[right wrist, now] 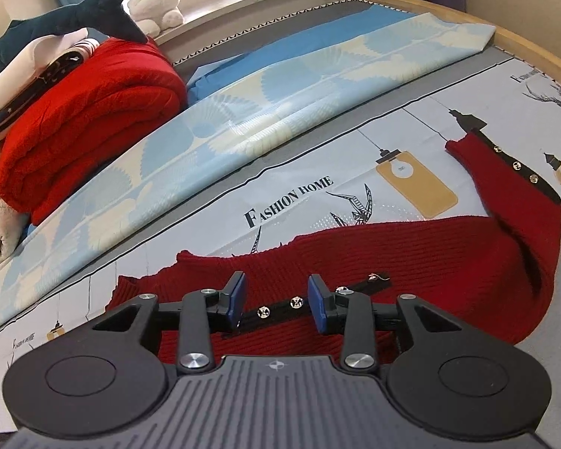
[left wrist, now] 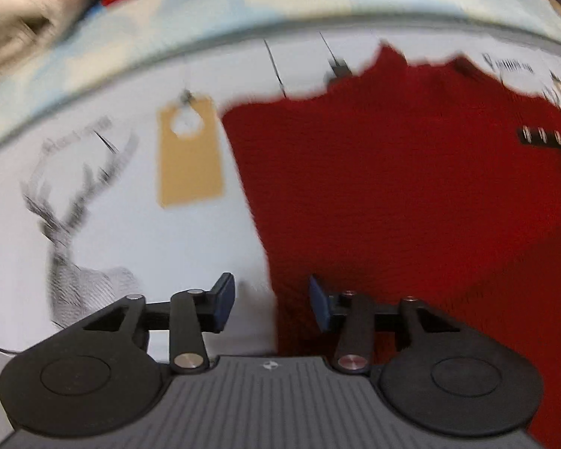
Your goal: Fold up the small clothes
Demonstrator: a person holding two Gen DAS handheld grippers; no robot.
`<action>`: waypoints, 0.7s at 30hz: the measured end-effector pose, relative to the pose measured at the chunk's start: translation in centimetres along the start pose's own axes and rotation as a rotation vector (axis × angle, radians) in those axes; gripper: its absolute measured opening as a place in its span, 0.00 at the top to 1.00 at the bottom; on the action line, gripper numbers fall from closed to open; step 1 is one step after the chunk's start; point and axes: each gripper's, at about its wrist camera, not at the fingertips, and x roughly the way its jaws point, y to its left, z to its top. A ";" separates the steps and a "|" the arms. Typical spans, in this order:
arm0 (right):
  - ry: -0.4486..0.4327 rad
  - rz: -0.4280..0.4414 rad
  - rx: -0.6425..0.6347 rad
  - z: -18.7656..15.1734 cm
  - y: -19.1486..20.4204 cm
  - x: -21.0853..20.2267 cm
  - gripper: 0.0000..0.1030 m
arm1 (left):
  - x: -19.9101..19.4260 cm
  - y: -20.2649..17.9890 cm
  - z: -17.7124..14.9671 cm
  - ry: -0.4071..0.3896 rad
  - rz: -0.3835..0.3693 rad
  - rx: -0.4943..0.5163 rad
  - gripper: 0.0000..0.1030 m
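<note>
A small red knit sweater [right wrist: 411,258] with black trim and metal studs lies flat on the printed bed sheet [right wrist: 299,194]. One sleeve [right wrist: 512,187] stretches out to the far right. My right gripper [right wrist: 276,301] is open and empty just above the studded black strip [right wrist: 280,307] at the sweater's near edge. In the blurred left wrist view the sweater [left wrist: 411,187] fills the right half. My left gripper [left wrist: 273,301] is open and empty over the sweater's left edge.
A folded red blanket [right wrist: 89,112] with stacked clothes and a plush shark [right wrist: 67,18] sits at the far left. A blue patterned quilt [right wrist: 261,93] runs across behind the sheet. A wooden bed frame [right wrist: 505,33] borders the far right. Plush toys [right wrist: 153,3] line the windowsill.
</note>
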 end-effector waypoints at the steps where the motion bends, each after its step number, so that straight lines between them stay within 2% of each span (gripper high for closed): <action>1: 0.002 0.000 0.002 0.0 -0.1 0.0 0.62 | -0.4 0.1 0.2 -0.022 -0.002 -0.012 0.52; 4: -0.001 0.000 0.001 0.2 -0.1 -0.1 0.62 | -0.2 0.2 0.5 -0.024 -0.019 -0.038 0.52; 7: -0.002 0.000 -0.001 0.2 -0.2 0.0 0.62 | 0.8 -0.2 0.1 0.006 0.072 0.025 0.52; 9: -0.001 -0.007 0.002 0.2 -0.3 0.0 0.62 | 0.6 -0.2 0.2 -0.005 0.110 0.036 0.54; 18: -0.027 -0.024 -0.004 0.8 -0.9 -0.6 0.62 | -5.0 0.1 2.1 -0.188 0.049 -0.022 0.54; 21: -0.039 -0.034 -0.014 1.1 -1.5 -1.1 0.62 | -6.8 0.0 2.4 -0.232 0.006 -0.066 0.53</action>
